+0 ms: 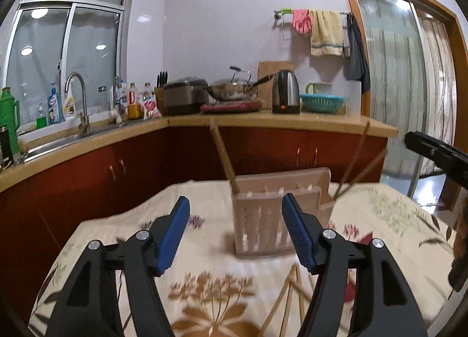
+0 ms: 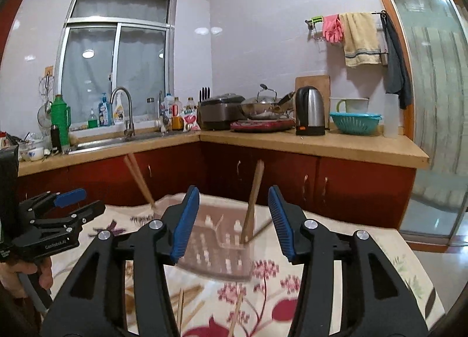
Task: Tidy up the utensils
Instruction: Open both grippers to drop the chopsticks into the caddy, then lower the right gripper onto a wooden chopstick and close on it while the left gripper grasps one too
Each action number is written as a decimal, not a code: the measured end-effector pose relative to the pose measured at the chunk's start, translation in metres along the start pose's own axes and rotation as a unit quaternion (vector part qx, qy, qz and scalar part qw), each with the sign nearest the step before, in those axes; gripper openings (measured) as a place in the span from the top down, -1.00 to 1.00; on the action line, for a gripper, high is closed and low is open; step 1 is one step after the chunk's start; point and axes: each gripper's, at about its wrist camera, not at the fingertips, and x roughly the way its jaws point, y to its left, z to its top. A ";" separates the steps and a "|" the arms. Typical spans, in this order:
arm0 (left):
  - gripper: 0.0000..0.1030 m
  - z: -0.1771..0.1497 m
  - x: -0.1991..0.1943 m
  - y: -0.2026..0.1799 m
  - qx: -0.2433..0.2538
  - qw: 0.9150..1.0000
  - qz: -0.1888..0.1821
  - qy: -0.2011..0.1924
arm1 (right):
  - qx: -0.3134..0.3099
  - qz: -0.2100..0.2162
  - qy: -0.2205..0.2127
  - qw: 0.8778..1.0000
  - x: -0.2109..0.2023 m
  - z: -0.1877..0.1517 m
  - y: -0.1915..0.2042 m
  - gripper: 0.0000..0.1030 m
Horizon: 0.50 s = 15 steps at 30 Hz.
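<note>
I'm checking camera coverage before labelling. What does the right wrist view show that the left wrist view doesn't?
Only the right wrist view shows the left gripper from the side, the hand holding it, and the strainer hanging beside the window.

Only the left wrist view shows the holder's slatted front wall nearly square-on.

Both show the utensil holder with chopsticks standing in it, loose chopsticks on the floral tablecloth, and the kettle. No earlier frame is given.
</note>
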 end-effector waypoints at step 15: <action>-0.25 -0.099 -0.033 0.003 -0.021 0.996 0.051 0.073 | -0.008 0.012 0.106 0.994 -0.042 -0.142 0.017 0.11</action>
